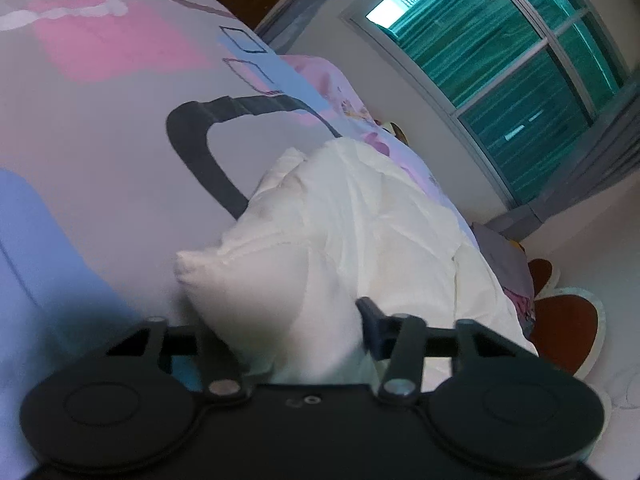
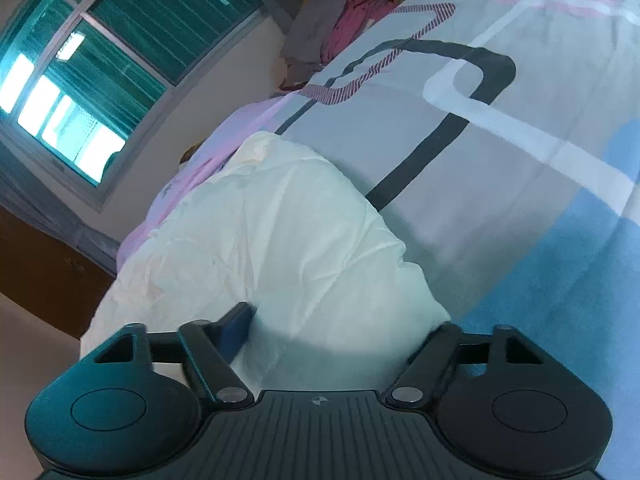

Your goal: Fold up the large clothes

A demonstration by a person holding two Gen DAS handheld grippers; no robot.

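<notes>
A large white garment [image 1: 360, 220] lies bunched on a bed with a grey, pink and blue patterned sheet [image 1: 100, 120]. My left gripper [image 1: 280, 320] stands wide open around a puffed corner of the garment, which fills the gap between the fingers. The same white garment [image 2: 280, 240] shows in the right wrist view on the patterned sheet [image 2: 520, 120]. My right gripper [image 2: 340, 328] is also wide open, with a fold of the garment lying between its fingers. The fingertips of both are mostly hidden by cloth.
A pink and lilac blanket [image 1: 352, 108] lies beyond the garment near the bed's edge. A pile of grey and pink clothes [image 2: 332, 28] sits at the far end of the bed. A window [image 1: 500, 60] with green curtains is in the wall behind.
</notes>
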